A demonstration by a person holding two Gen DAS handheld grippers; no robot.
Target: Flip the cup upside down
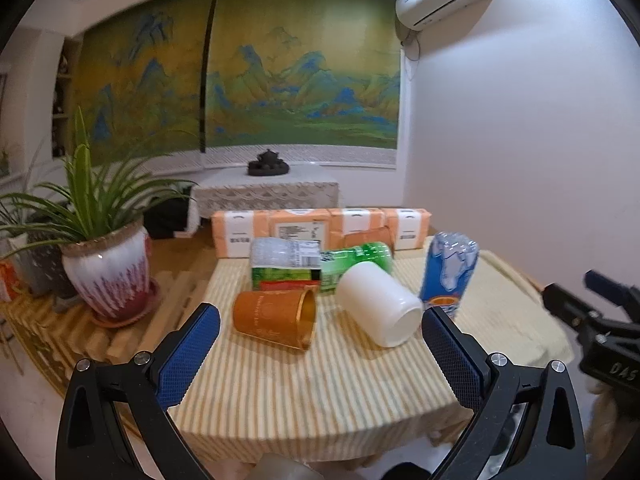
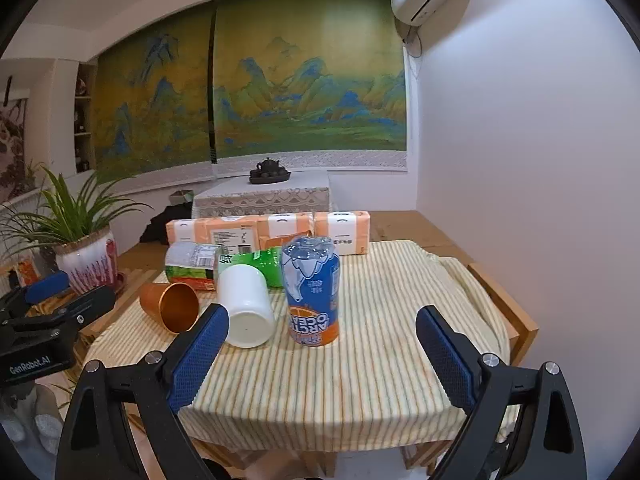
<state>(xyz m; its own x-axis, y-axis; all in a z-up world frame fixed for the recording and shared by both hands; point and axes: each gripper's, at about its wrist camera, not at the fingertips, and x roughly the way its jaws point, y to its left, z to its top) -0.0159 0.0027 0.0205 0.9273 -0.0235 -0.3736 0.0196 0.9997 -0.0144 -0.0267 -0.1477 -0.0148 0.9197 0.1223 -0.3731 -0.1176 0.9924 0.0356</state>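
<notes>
**Flip not started, both cups on their sides**

Your left gripper (image 1: 320, 332) and right gripper (image 2: 322, 330) are spread wide, holding nothing. The white cylindrical plastic cup (image 1: 378, 304) and orange metallic cup (image 1: 276, 316) lie tipped on the yellow striped tablecloth (image 1: 320, 392), untouched. Grasping and inverting remain.

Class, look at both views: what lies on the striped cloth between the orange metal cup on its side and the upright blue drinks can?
The white cylindrical cup on its side lies between the orange metal cup and blue can; both views show it.
</notes>
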